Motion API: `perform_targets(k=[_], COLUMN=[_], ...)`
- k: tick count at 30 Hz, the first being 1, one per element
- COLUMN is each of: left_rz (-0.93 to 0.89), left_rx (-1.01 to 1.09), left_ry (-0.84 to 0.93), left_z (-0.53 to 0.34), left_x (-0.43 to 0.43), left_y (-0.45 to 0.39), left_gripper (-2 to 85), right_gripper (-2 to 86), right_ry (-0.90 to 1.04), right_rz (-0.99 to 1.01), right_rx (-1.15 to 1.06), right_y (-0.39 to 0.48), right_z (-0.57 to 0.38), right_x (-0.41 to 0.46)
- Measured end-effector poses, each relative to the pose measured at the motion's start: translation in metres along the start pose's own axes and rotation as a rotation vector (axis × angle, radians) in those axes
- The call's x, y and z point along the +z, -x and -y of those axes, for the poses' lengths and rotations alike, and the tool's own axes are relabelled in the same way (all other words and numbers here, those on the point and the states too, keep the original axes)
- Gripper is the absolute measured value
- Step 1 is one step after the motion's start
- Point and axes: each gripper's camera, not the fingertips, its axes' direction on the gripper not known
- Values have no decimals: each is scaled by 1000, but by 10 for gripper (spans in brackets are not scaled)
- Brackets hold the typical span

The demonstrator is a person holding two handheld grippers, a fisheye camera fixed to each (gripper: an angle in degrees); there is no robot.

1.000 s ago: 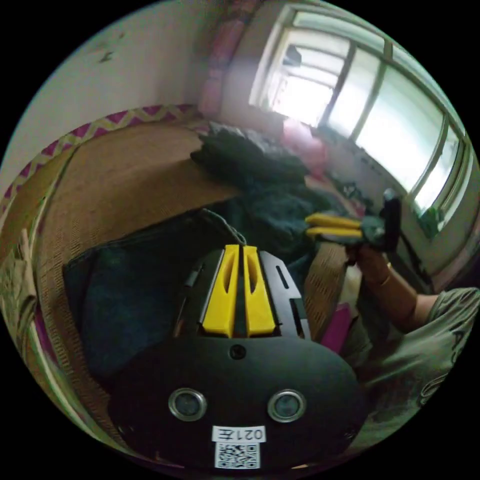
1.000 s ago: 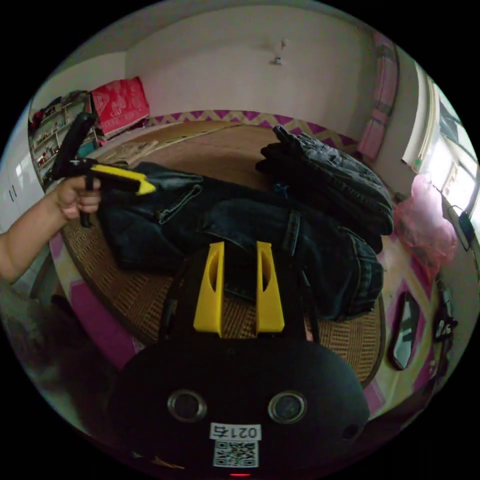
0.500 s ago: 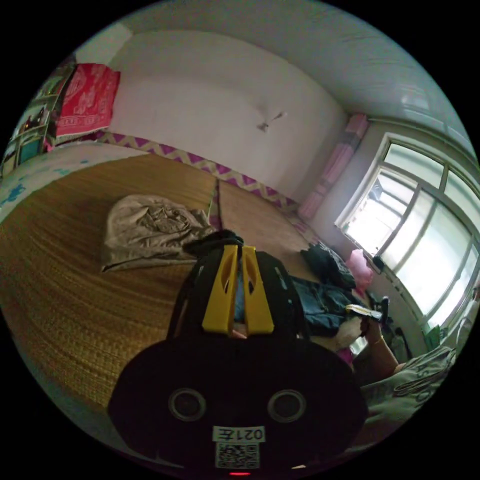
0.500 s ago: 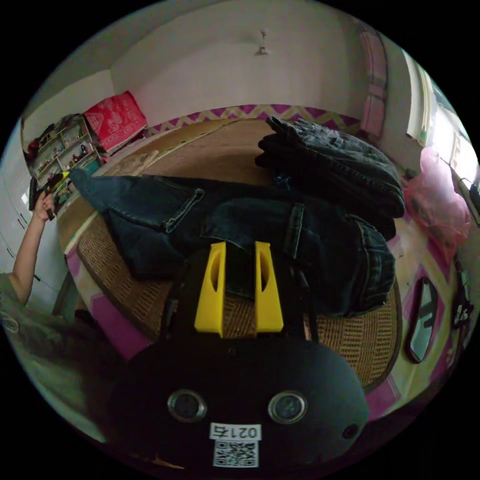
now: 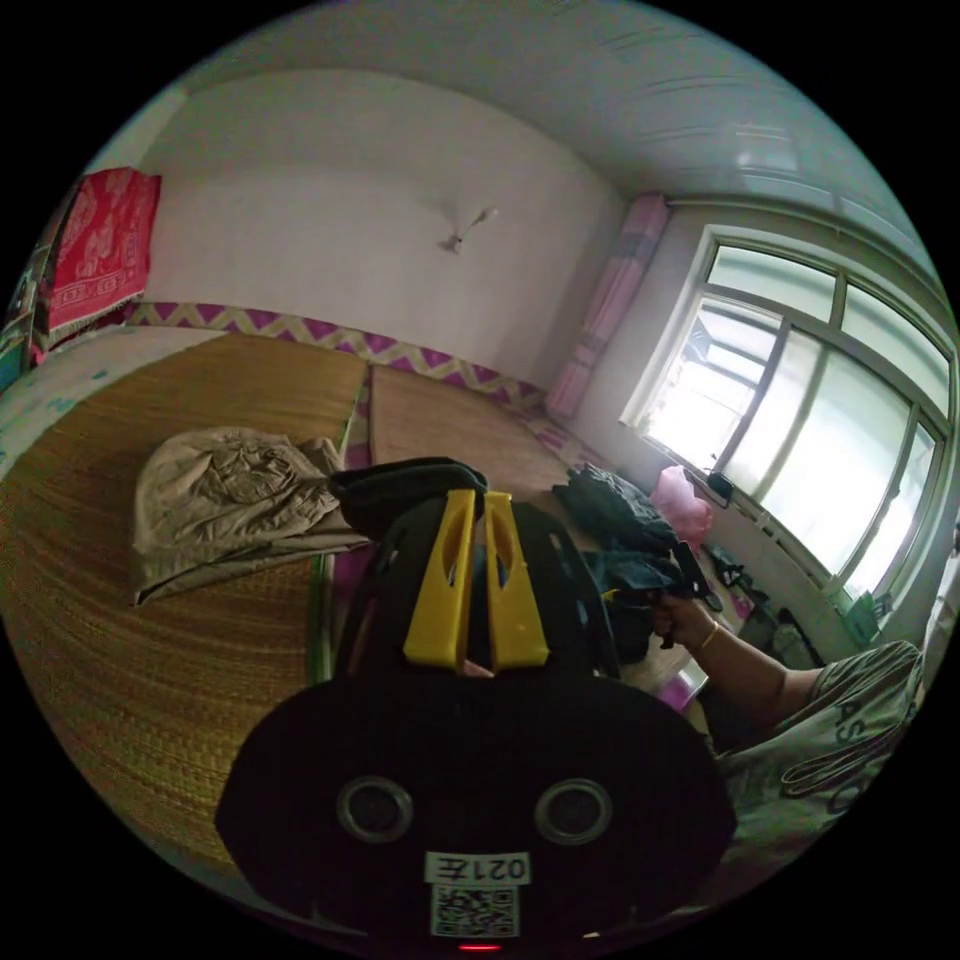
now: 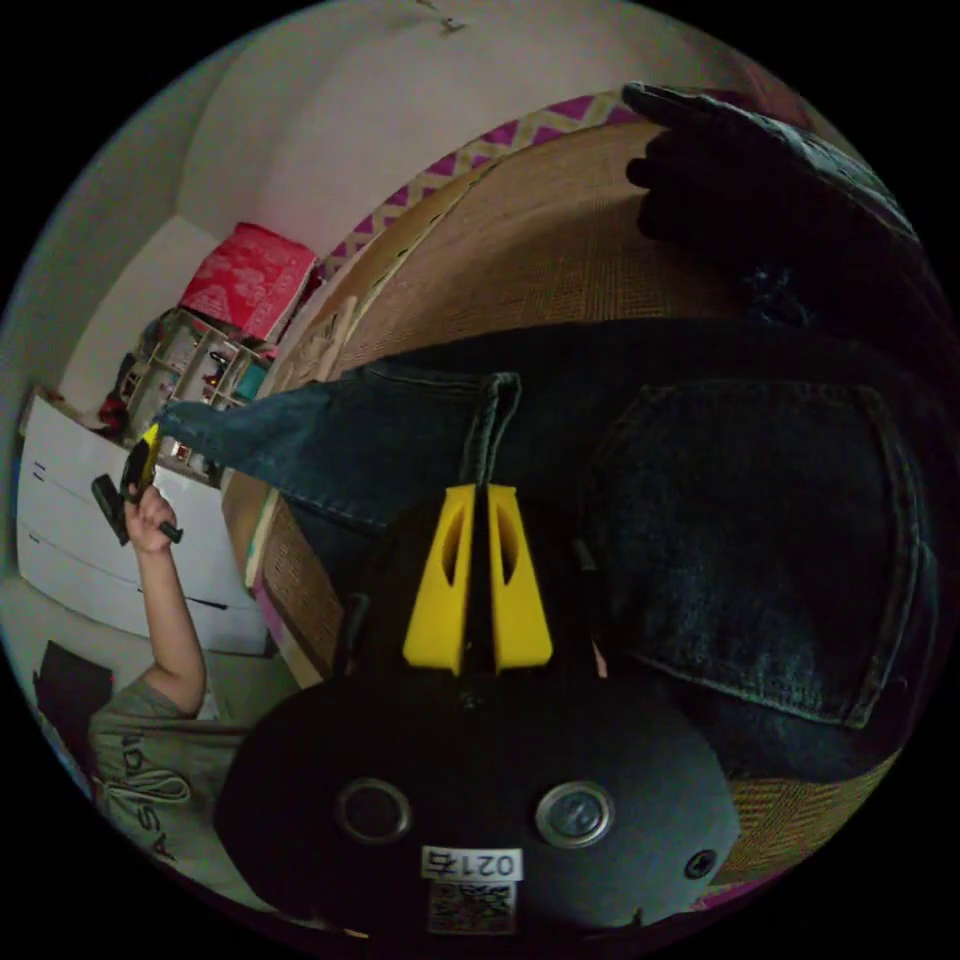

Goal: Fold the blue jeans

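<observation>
Jeans: we see one pair of dark blue jeans spread across the woven mat, a back pocket with pale stitching facing up and a belt loop standing at the waistband.
Where they lie: most of the denim rests on the mat near its edge; one end is lifted off it and stretched out toward our left gripper.
Left gripper: in the left gripper view its two yellow jaws are nearly together with dark denim between them, so we read them as clamped on the jeans; a hand holds it raised.
Right gripper: its jaws are pressed together on the belt loop at the waistband.
Other clothes: we count one dark folded pile farther along the mat and one crumpled beige garment lying apart from it.
Surface: the mat covers a wide bed with a purple zigzag border.
Room: pale walls, one large window, a pink curtain, a red cloth over shelves, and a white cabinet.
Person: a grey printed shirt and a forearm show.
</observation>
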Motion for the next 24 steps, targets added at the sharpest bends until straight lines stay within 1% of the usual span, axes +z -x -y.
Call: perform_targets(k=[3, 6, 8, 9, 10, 11, 12, 14, 15, 17, 18, 20, 24], left_rz=[2, 6, 33, 36, 36, 38, 39, 42, 40, 26, 23, 35, 50], left_rx=[-25, -72, -110, -121, -146, -178, -198, -286, -306, -370, -380, -398, -447], left_ry=[-4, -17, -37, -42, -45, -44, -42, -24, -19, 6, 12, 35, 45], left_z=[8, 16, 21, 22, 23, 23, 22, 19, 18, 14, 13, 9, 7], left_x=[-20, -46, -73, -79, -91, -101, -106, -121, -124, -135, -138, -152, -175], left_y=[22, 53, 80, 88, 104, 121, 130, 165, 173, 201, 207, 226, 258], left_gripper=[-10, -10, -10, -10, -10, -10, -10, -10, -10, -10, -10, -9, -6], right_gripper=[3, -3, -5, -5, -6, -6, -6, -7, -7, -7, -7, -7, -3], right_ry=[-20, -70, -64, -59, -47, -32, -26, 12, 30, 93, 112, 163, 217], right_rz=[43, 127, 186, 194, 199, 186, 174, 162, 164, 191, 198, 235, 339], right_rx=[-40, -133, -255, -289, -360, -432, -464, -568, -585, -622, -629, -648, -668], right_y=[14, 65, 137, 158, 204, 249, 272, 355, 374, 434, 447, 491, 541], right_z=[-2, 6, 22, 26, 35, 43, 47, 59, 61, 65, 65, 54, 25], right_x=[2, -11, -8, -4, 7, 24, 34, 85, 101, 163, 179, 238, 309])
